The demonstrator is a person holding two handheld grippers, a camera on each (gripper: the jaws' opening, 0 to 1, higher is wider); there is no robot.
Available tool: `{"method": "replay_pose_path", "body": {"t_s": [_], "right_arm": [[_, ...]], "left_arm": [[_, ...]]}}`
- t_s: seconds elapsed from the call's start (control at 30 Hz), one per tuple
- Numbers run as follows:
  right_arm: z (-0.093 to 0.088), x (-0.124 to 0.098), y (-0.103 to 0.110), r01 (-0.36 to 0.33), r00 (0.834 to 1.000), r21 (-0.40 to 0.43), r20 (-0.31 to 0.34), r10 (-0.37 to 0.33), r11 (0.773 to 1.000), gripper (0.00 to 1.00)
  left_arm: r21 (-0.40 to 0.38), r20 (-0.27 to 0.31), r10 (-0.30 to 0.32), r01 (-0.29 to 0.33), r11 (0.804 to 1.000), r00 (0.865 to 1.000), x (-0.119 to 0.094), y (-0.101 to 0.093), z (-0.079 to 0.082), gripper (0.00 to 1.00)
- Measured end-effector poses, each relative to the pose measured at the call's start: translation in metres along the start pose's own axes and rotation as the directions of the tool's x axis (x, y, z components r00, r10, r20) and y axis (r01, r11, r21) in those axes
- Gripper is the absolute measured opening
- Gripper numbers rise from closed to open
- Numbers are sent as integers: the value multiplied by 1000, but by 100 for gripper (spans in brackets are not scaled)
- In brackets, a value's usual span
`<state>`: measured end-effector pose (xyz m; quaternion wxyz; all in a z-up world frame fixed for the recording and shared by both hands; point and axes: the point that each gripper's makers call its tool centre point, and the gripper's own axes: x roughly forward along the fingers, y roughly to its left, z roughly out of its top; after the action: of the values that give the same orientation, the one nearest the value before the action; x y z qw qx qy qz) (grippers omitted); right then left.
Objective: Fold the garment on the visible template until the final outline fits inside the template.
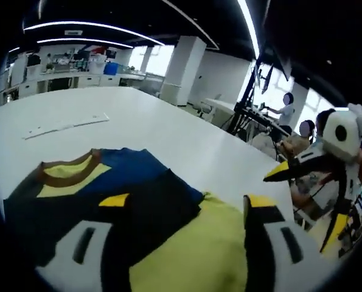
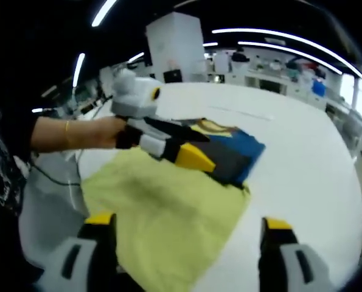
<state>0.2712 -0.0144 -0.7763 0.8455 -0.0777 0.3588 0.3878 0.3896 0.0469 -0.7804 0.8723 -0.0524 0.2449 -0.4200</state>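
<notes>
Garment (image 2: pixel 168 207) lies flat on white table (image 2: pixel 302 152): yellow half near, navy/blue half w/ collar far. Left gripper (image 2: pixel 196 155) over garment's middle, jaws together, can't tell if pinching cloth. Right gripper (image 2: pixel 187 234) jaws apart, holding nothing, above yellow near edge.

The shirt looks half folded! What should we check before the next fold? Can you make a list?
1. Garment on the table: ok. The shirt lies on the white table.
2. Whole shirt in view: cannot tell. Its near edge runs under the right gripper.
3. Right gripper free: ok. Its jaws are wide apart above the yellow cloth, holding nothing.
4. Left gripper state: cannot tell. Its yellow tips sit on the dark folded part, but whether they pinch cloth is unclear.
5. Fold tidy: not ok. The yellow part shows wrinkles and uneven edges.
6. Template outline: cannot tell. No outline shows around the shirt.
</notes>
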Motion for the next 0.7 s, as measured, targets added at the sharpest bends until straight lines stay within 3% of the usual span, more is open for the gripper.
{"method": "replay_pose_path", "body": {"t_s": [0.4, 0.7], "right_arm": [[-3, 7, 25, -138, 990, -79, -52, 134, 987, 99], [-17, 14, 40, -194, 977, -136, -115, 179, 972, 99]], "left_arm": [[61, -15, 36, -35, 997, 999, -63, 23, -7, 98], [64, -29, 44, -42, 997, 999, -109, 29, -28, 99]]}}
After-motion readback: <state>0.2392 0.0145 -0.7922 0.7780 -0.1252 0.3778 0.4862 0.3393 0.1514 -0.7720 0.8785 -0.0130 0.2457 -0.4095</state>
